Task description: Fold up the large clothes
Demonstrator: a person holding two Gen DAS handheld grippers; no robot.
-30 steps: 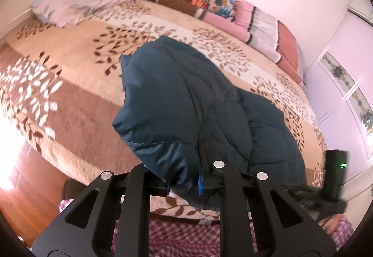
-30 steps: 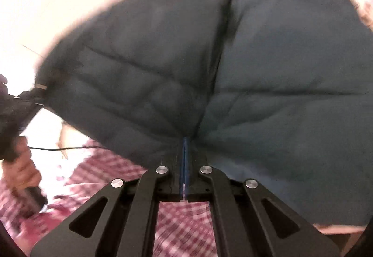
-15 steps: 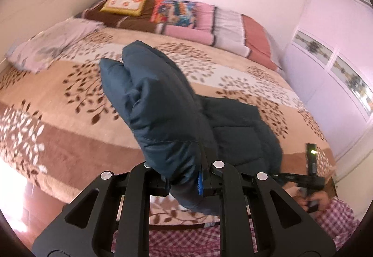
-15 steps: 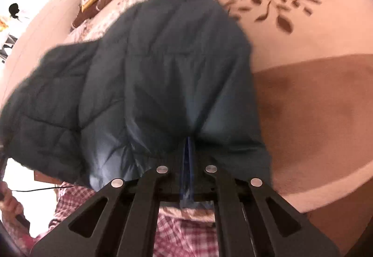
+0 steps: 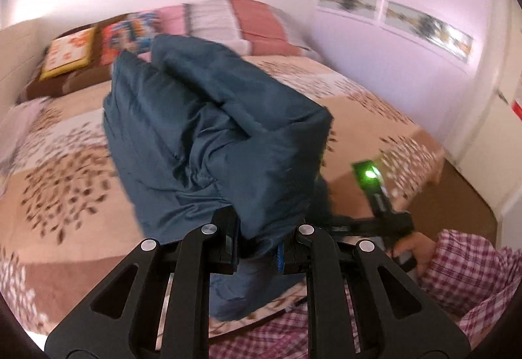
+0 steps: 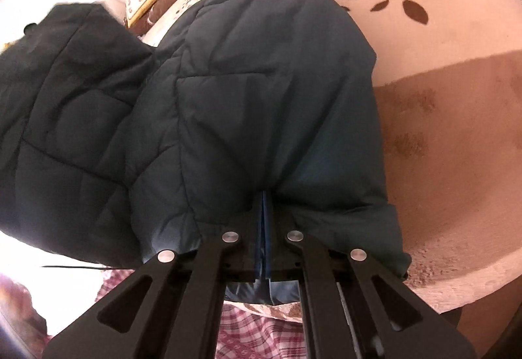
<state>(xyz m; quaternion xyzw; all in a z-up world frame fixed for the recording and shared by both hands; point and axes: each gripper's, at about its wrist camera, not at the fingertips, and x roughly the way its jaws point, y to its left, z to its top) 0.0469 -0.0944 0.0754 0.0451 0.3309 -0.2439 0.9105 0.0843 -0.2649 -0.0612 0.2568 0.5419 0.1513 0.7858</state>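
Left hand-held gripper is clamped on a thick bunch of the dark teal quilted jacket, fabric squeezed between the pads with the jaws only slightly apart. Right hand-held gripper is pinched nearly shut on a thin edge of the same jacket, blue lining showing in the slot

Surroundings: bed with a beige/brown leaf-print blanket fills most of both views; row of pillows and a yellow cushion along the headboard end. White wall with patterned panels on the right, brown floor beyond the bed corner. In the left wrist view the other device shows at lower right with a green light, gripped by a hand in a red-checked sleeve

Obstruction: the jacket bulk blocks the middle of both views, so the bed surface right under it is hidden

Jacket: puffy, stitched panels, doubled over on itself into a lumpy bundle; far part rests on the blanket near the bed's front edge, near end bunched up at both grippers. Left view is motion-blurred
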